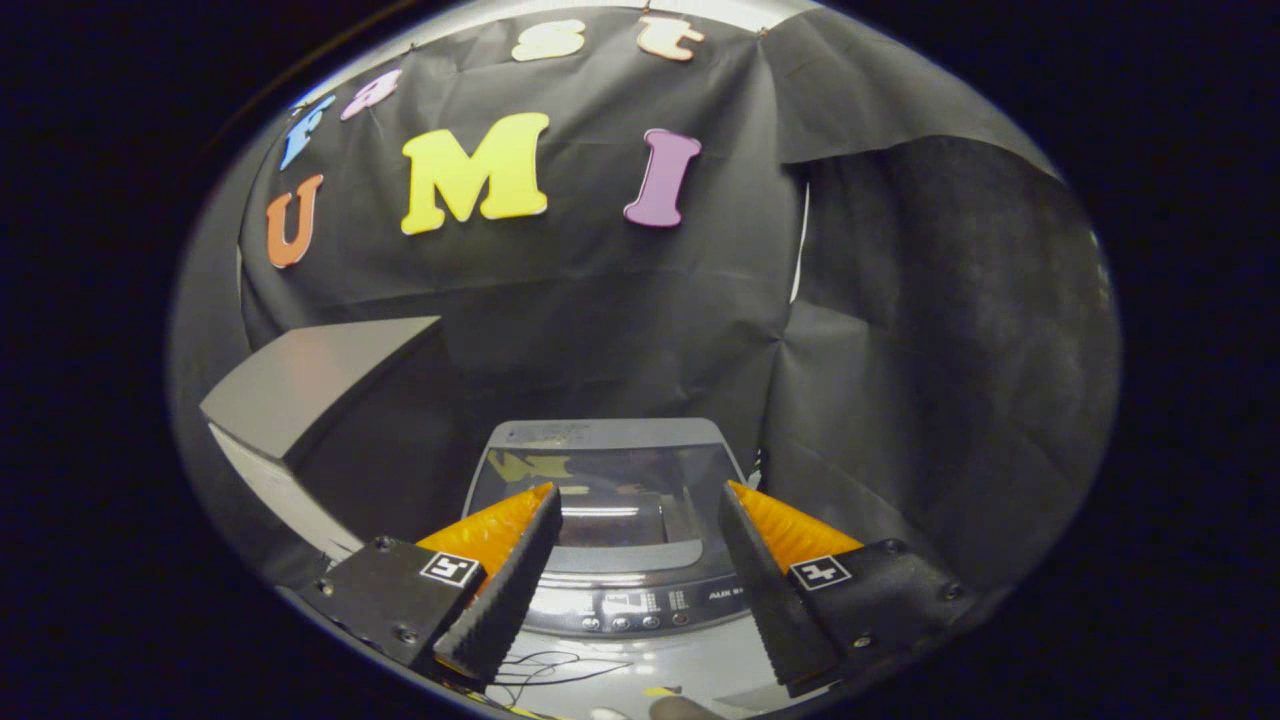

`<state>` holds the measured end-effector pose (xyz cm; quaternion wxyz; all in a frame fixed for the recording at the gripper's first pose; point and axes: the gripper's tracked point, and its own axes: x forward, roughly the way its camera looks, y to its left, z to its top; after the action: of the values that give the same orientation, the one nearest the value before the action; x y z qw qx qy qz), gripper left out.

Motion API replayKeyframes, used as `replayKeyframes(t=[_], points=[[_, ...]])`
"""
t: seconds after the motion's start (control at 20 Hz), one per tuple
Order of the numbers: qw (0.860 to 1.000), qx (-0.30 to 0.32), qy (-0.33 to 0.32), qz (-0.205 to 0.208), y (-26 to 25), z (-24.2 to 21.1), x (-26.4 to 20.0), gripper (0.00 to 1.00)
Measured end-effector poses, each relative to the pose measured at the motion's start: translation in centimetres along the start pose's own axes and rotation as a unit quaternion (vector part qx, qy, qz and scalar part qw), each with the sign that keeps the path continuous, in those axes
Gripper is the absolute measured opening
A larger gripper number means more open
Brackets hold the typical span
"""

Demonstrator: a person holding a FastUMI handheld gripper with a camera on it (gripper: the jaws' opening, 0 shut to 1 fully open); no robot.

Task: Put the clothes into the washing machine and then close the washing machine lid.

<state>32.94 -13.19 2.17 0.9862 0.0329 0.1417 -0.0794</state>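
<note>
Right, there's the washing machine (610, 500), one of them, a grey top-loader sitting straight ahead of and below the gripper (640, 500), framed in the gap between the two fingers. Its lid (600, 480) lies flat and closed, a dark glossy panel with reflections across it, and a control panel (640, 605) with a row of small buttons runs along the near edge, just under the fingertips. Some thin dark cables (545, 668) trail over the pale front of the machine, nearest the camera. The fingers stand wide apart with nothing held, tips pointing toward the lid and not touching it. Out to the left, one grey box-like unit (310, 385) with a flat sloping top stands beside the machine, higher than it. Behind everything, black cloth (620, 300) hangs as the booth's wall, creased and draped, with a second sheet (940, 350) folding around the right side.
</note>
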Motion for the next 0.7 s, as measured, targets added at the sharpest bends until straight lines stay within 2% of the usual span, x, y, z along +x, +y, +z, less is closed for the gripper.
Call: replayKeyframes(t=[0.25,0.7], points=[[0.998,0.007,-0.069,0.003,0.6,-1.2,-9.4,0.98],[0.99,0.008,-0.141,0.006,-2.0,-5.8,-23.6,0.99]])
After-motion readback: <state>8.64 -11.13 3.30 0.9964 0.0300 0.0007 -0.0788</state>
